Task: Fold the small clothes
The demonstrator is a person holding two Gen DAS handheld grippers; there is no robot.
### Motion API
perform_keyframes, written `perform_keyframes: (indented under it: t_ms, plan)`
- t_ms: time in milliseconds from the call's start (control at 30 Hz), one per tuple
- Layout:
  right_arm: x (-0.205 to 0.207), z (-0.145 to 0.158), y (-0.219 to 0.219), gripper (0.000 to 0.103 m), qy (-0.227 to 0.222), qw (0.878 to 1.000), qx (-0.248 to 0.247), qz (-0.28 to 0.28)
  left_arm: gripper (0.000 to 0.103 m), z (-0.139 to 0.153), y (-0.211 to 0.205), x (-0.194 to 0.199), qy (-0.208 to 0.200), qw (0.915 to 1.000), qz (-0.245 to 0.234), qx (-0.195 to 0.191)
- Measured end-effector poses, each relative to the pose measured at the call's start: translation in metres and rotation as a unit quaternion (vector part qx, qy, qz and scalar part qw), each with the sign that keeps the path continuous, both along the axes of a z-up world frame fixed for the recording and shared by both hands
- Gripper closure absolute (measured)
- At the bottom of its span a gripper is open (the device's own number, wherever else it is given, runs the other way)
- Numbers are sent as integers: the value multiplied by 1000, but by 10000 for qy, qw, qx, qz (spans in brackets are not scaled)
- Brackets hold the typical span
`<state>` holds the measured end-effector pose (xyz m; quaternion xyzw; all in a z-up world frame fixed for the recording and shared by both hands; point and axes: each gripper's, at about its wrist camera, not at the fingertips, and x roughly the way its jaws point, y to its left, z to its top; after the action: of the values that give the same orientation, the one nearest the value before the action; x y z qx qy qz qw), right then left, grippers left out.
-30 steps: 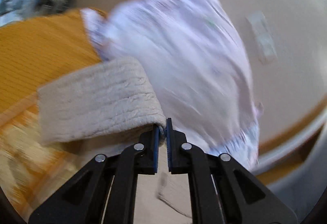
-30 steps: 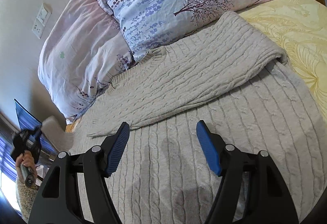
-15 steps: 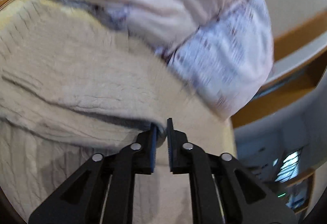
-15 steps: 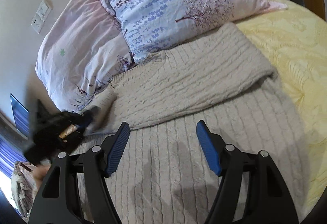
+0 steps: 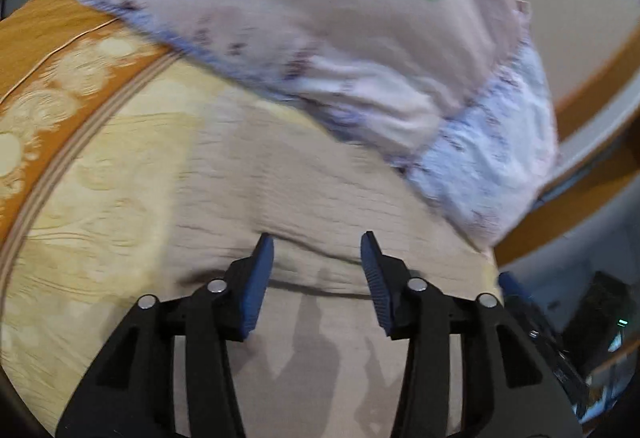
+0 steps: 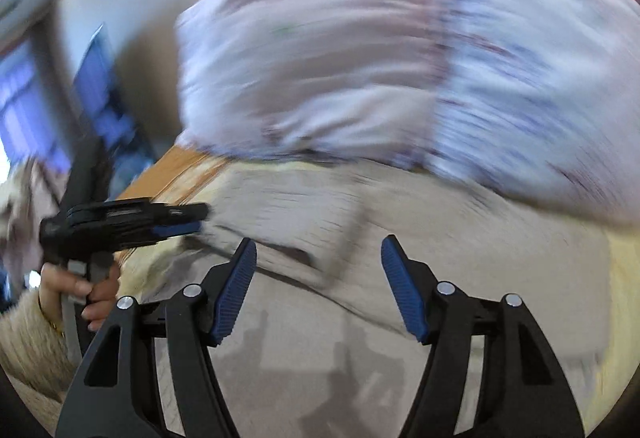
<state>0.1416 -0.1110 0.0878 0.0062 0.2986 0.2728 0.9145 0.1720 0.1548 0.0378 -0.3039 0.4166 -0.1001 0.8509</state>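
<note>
A beige cable-knit sweater [image 5: 304, 194] lies flat on the bed with its sleeves folded across the body. My left gripper [image 5: 317, 244] is open and empty, just above a sleeve fold. The sweater also fills the lower half of the right wrist view [image 6: 360, 230], blurred. My right gripper [image 6: 318, 250] is open and empty above the sweater body. The left gripper shows at the left of the right wrist view [image 6: 188, 220], held in a hand, its tips at the sweater's left edge.
Floral pink and lavender pillows [image 5: 340, 50] lie against the wall beyond the sweater, also in the right wrist view [image 6: 400, 70]. A yellow bedspread [image 5: 100, 166] with an orange border [image 5: 48, 38] lies left. A wooden bed frame [image 5: 560, 206] runs at right.
My left gripper carried the sleeve across onto the sweater, then opened and let it go. My right gripper stayed open and swung left toward the pillows.
</note>
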Motion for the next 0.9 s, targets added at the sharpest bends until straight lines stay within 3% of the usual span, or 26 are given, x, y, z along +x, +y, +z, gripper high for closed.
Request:
perform_keyframes:
  t_ms: [167, 233, 467, 500, 533, 600, 800, 900]
  plan:
    - [30, -16, 82, 54, -35, 9942, -651, 854, 78, -23, 14, 2, 394, 9990, 107, 167]
    - [38, -27, 103, 60, -2, 9903, -952, 1010, 79, -25, 19, 3, 405, 9991, 126, 79]
    - [53, -63, 133, 61, 22, 9798, -1739, 986, 79, -28, 24, -1, 398, 9992, 76, -57]
    - [53, -66, 131, 67, 17, 9807, -1721, 924, 79, -28, 23, 0, 400, 9991, 74, -80]
    - [54, -67, 129, 79, 7, 9820, -1688, 850, 79, -28, 23, 1, 403, 9991, 77, -98]
    - [57, -65, 124, 97, 52, 9851, -1541, 766, 79, -29, 25, 1, 406, 9991, 73, -131]
    - [64, -33, 61, 98, 173, 9998, -22, -80, 79, -28, 25, 0, 418, 9990, 80, -113]
    - [56, -15, -7, 98, 151, 9899, 1014, -977, 77, -28, 24, 0, 403, 9991, 62, -95]
